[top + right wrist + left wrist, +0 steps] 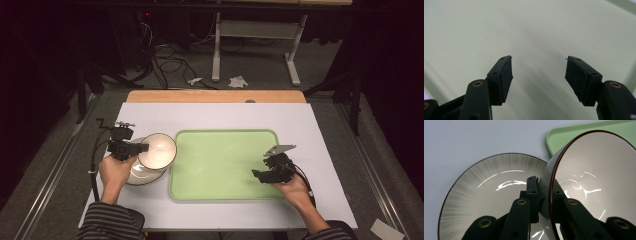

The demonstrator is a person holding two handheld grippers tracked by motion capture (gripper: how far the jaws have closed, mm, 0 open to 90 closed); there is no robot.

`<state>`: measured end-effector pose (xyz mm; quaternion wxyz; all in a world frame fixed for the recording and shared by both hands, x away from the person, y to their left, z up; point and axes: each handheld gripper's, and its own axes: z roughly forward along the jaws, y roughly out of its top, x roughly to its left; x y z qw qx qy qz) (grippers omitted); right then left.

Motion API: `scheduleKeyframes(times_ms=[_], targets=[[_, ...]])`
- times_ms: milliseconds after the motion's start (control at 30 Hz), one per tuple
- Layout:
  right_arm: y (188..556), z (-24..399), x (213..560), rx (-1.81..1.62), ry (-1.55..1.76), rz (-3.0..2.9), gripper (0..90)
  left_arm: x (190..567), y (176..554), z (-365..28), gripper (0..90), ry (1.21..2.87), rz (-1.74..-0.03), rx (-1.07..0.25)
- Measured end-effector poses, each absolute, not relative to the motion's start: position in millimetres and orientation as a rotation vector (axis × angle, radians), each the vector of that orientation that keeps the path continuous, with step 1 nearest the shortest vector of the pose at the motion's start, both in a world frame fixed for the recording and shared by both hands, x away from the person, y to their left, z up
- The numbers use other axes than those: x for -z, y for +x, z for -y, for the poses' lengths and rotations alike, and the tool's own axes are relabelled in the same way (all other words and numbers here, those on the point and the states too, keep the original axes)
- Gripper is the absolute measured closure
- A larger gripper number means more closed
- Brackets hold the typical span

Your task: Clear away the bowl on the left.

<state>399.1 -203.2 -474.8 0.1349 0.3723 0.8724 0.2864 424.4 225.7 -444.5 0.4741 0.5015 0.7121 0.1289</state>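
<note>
Because the bowl [596, 177] is glazed, stiff and breakable, it will likely slip if pinched loosely; its thin rim is the handhold, and the left gripper [544, 195] has its jaws clamped there, tilting it above the plate [484, 192], beside the green tray [225, 165] on the table [310, 125]. The right gripper [539, 75] hovers over the tray, jaws wide, holding nothing.

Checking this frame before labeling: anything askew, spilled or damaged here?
One thing: the bowl is tipped on edge, its opening facing sideways, because the left gripper is shut on its rim above the plate. No spill, no visible damage. The green tray lies square, with the right gripper open above it.
</note>
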Motion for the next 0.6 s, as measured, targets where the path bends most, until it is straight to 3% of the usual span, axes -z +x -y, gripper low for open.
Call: scheduleKeyframes(times_ms=[600], targets=[[389.2,214.8,468.4,-0.876,1.135,-2.460,40.6,432.1,428.1,-199.1,82.7,1.273,-1.652,-0.238]])
